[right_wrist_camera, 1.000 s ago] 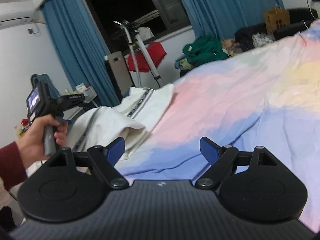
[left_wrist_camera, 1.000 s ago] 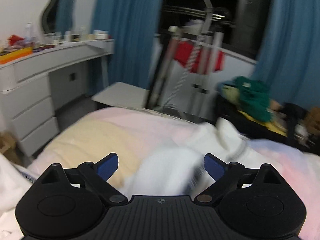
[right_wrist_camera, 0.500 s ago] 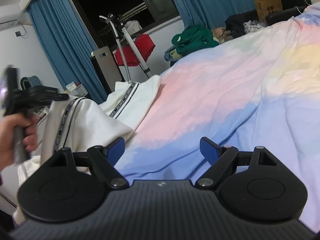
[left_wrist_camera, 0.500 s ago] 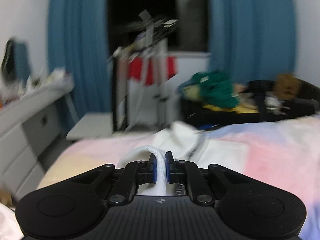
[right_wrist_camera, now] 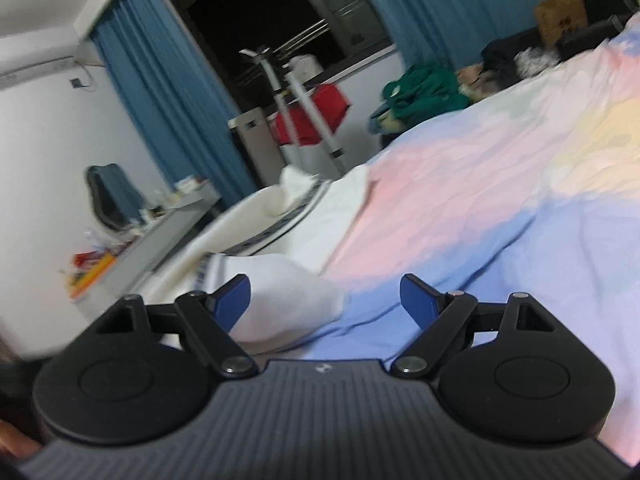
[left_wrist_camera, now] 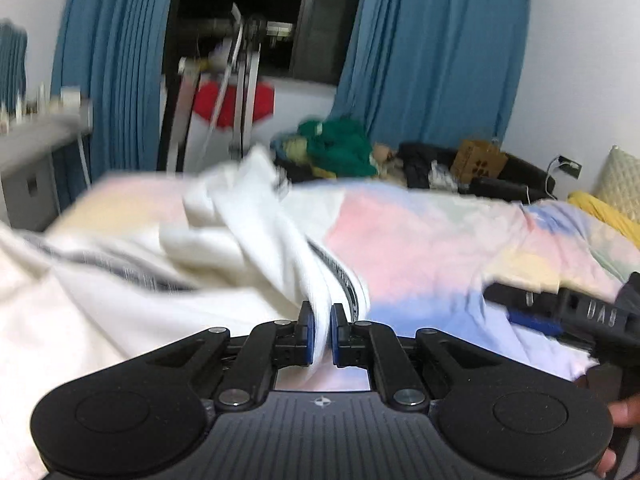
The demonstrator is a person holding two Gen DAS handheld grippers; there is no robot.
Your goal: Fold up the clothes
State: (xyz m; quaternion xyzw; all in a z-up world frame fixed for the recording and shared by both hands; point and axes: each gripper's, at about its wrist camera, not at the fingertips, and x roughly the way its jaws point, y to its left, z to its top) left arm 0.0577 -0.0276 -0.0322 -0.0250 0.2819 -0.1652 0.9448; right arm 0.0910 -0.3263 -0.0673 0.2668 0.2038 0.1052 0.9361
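Your bed [left_wrist_camera: 420,240] with a pastel cover in pink, blue and yellow patches, your white garment [left_wrist_camera: 248,240] with a dark striped trim lying crumpled on its left part, a yellow cloth [left_wrist_camera: 600,212] at the far right edge.

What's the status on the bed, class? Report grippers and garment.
Left gripper shut on white garment. Right gripper open, beside its near fold. Pastel bedsheet ahead, nothing blocking.

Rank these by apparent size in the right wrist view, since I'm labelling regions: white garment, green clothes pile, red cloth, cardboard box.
1. white garment
2. green clothes pile and red cloth: alike, unranked
3. cardboard box
The garment lies nearest the camera, inflating it.
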